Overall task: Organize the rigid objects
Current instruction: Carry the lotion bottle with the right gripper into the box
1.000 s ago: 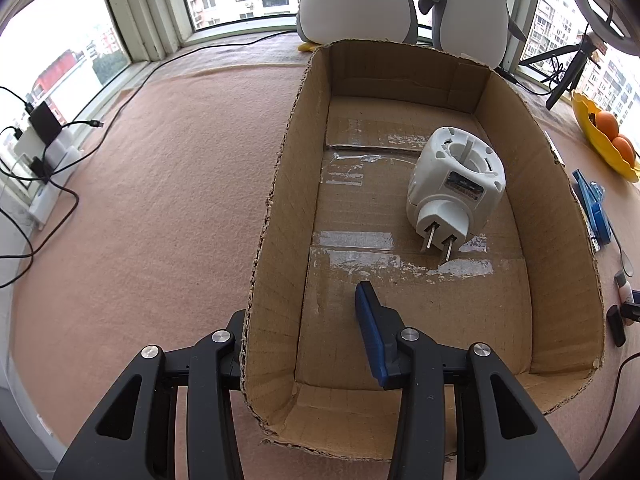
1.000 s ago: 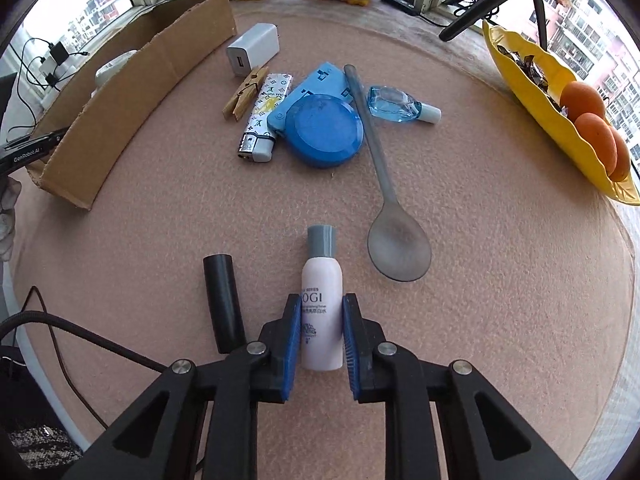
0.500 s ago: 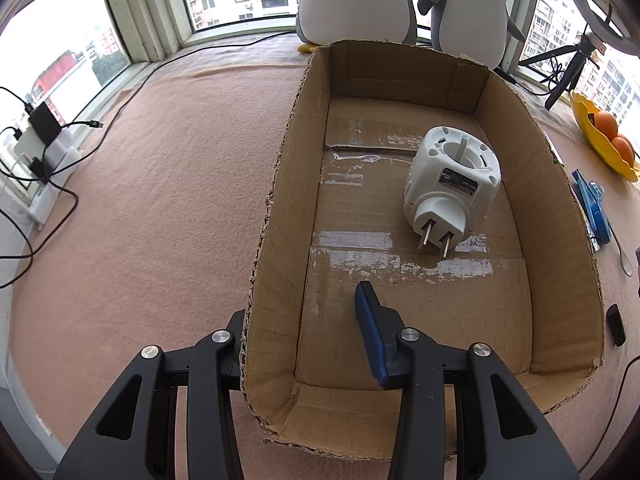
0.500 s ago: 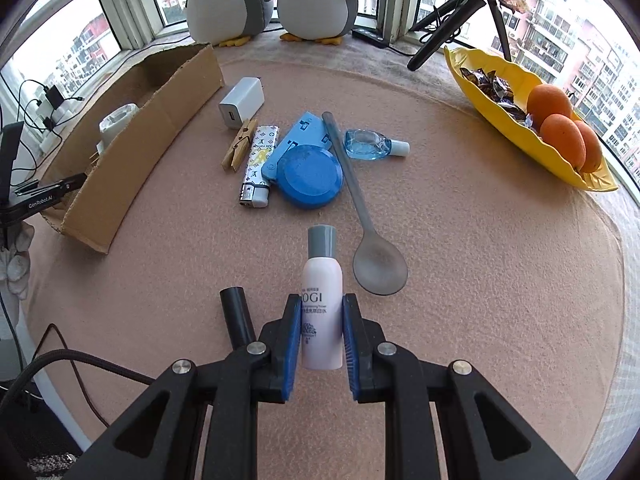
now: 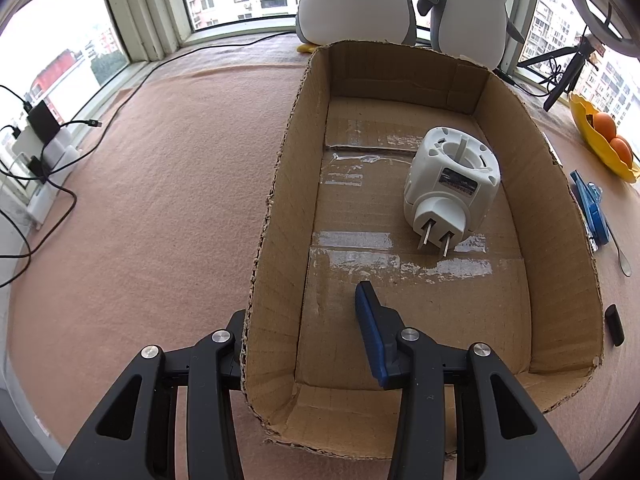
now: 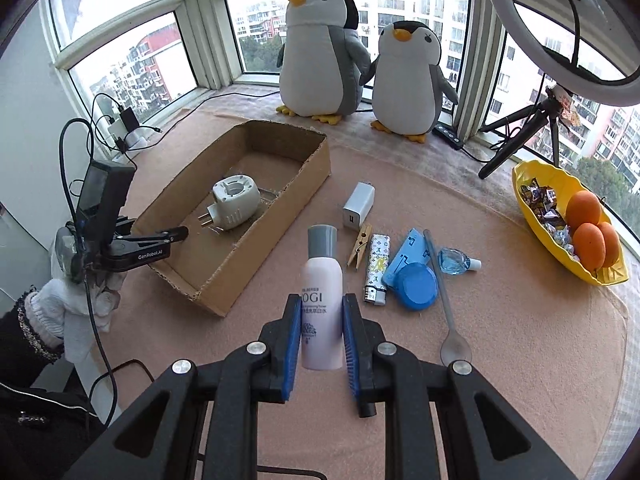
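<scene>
My right gripper [image 6: 322, 300] is shut on a pale pink bottle with a grey cap [image 6: 322, 268] and holds it upright above the table, in front of the loose items. A cardboard box [image 6: 280, 216] stands to its left with a white plug adapter [image 6: 234, 202] inside. My left gripper [image 5: 304, 304] straddles the near left wall of the cardboard box [image 5: 280, 200], one finger outside and one inside, clamped on that wall. The white plug adapter [image 5: 452, 184] lies in the middle right of the box, prongs toward me.
On the pink mat right of the box lie a white charger [image 6: 359, 206], a clothespin [image 6: 360, 246], a lighter [image 6: 376, 268], a blue round case [image 6: 416, 286], a spoon [image 6: 444, 300] and a small blue bottle [image 6: 456, 260]. A yellow bowl [image 6: 532, 208] with oranges sits far right; two plush penguins [image 6: 320, 56] stand behind.
My right gripper has risen with the bottle off the mat and tilted up, so the box and windows come into view. The left gripper has stayed on the box wall.
</scene>
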A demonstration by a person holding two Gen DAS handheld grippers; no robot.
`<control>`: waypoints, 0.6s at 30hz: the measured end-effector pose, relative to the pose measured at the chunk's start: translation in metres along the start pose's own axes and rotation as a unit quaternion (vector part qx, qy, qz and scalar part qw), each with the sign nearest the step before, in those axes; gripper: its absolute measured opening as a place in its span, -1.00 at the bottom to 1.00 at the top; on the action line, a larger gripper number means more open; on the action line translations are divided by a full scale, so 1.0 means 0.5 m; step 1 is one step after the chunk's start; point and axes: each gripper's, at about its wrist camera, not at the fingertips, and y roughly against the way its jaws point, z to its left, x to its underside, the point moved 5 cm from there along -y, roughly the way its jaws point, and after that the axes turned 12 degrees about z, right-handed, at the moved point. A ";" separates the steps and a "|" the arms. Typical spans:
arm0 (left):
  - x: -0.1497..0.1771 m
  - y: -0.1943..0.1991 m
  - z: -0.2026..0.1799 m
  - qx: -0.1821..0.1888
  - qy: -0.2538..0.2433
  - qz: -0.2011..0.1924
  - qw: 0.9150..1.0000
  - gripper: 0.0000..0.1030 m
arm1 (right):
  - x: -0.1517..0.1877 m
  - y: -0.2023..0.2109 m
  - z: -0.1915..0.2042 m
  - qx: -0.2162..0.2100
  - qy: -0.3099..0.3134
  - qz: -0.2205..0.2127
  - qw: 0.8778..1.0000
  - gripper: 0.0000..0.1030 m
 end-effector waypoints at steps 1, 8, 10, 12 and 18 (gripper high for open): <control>0.000 0.000 0.001 0.000 0.000 0.000 1.000 -0.21 | -0.007 0.005 0.016 -0.009 0.005 -0.004 1.000 -0.65; -0.003 -0.001 0.000 0.002 0.000 -0.001 1.000 -0.21 | -0.046 -0.017 0.100 -0.042 0.030 -0.008 0.999 -0.65; -0.003 -0.002 0.001 0.003 0.000 -0.001 1.000 -0.21 | -0.051 -0.030 0.119 -0.049 0.033 -0.005 0.998 -0.65; -0.003 -0.002 0.001 0.003 0.000 -0.001 1.000 -0.21 | -0.055 -0.044 0.134 -0.054 0.034 -0.002 0.998 -0.65; -0.004 -0.002 0.000 0.003 0.000 -0.002 1.000 -0.21 | -0.072 -0.088 0.171 -0.064 0.034 0.007 0.997 -0.65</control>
